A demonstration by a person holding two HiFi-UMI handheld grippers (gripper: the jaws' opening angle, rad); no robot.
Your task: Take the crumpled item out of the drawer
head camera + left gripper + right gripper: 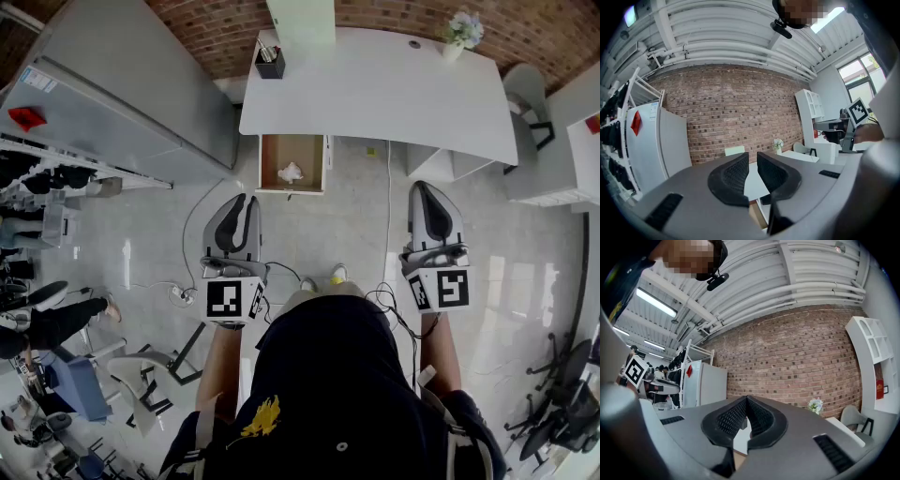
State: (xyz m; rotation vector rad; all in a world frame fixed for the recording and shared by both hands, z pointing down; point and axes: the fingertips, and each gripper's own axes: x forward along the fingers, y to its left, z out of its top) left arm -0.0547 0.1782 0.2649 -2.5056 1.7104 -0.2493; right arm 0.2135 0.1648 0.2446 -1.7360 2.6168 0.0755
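Right now, on my left gripper (246, 201) the jaws stand almost together, a thin slit between them with nothing in it. On my right gripper (420, 187) they meet tip to tip, empty as well. The white crumpled item (291, 172) lies in the open drawer (266, 165) at the counter (375, 84) edge, well apart from both.

White desk (375, 89): black pen holder (270, 62), flower vase (459, 39). Open drawer (275, 155): crumpled white item (291, 172).

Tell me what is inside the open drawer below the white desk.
One crumpled white item lies on the bare brown bottom of the drawer; nothing else shows there. Any part of the drawer tucked under the white desk is covered and cannot be seen.
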